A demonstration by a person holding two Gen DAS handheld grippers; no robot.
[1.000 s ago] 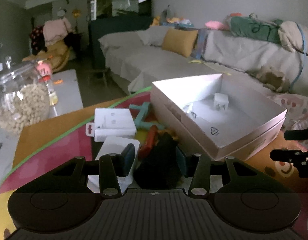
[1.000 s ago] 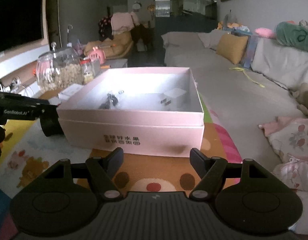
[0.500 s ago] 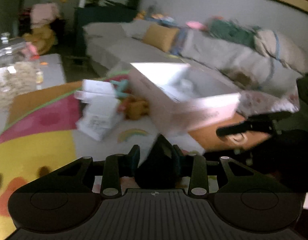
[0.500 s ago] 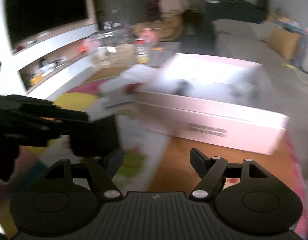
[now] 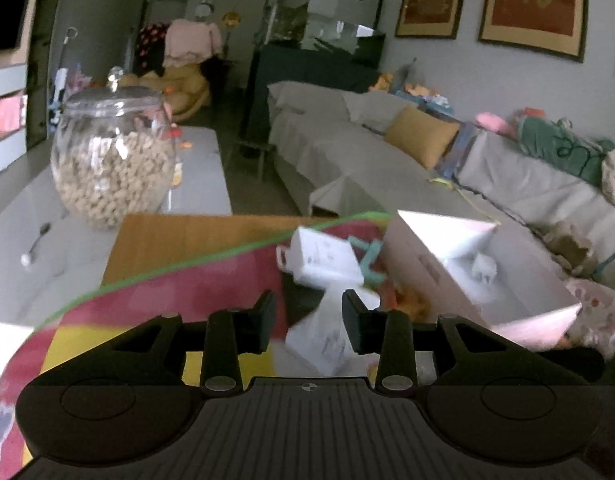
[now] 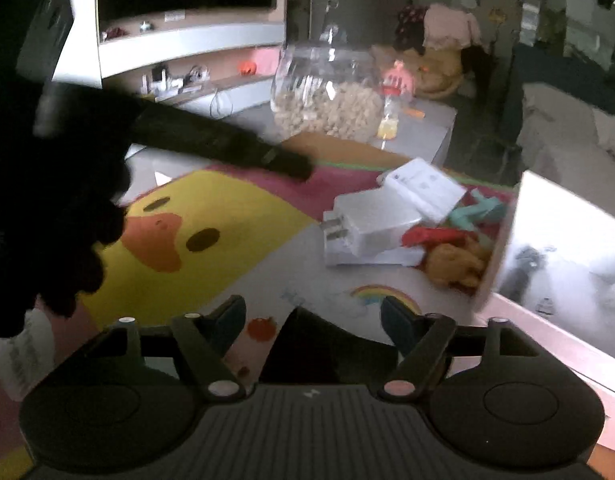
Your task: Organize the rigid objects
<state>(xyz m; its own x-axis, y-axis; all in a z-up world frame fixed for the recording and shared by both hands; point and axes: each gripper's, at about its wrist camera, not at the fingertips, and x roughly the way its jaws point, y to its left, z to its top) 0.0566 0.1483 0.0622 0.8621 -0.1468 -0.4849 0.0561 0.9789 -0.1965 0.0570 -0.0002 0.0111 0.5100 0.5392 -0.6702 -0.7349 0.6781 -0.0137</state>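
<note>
My left gripper (image 5: 309, 320) stands open over the play mat with nothing between its pads. A white charger (image 5: 327, 336) and a flat white box (image 5: 323, 260) lie just beyond it. The open pink box (image 5: 507, 304) at the right holds a small white plug (image 5: 483, 268). My right gripper (image 6: 313, 320) is closing, with a black object (image 6: 327, 348) between its fingers; a gap shows at the left pad. One dark finger of the left gripper (image 6: 227, 148) reaches in from the left. Ahead are the charger (image 6: 371, 228), the flat box (image 6: 423, 188), a teal toy (image 6: 479, 208) and a red piece (image 6: 431, 236).
A glass jar of cereal (image 5: 111, 160) and a spoon (image 5: 35, 244) stand on the low white table (image 5: 199, 172) behind the mat. A grey sofa (image 5: 387, 160) runs along the right. An orange plush (image 6: 455, 260) lies against the pink box wall (image 6: 491, 264). The duck print (image 6: 179, 232) marks bare mat.
The black object that sat in my left jaws is gone from them and now lies between my right fingers. Both views have swung left, and the right jaws have narrowed.
</note>
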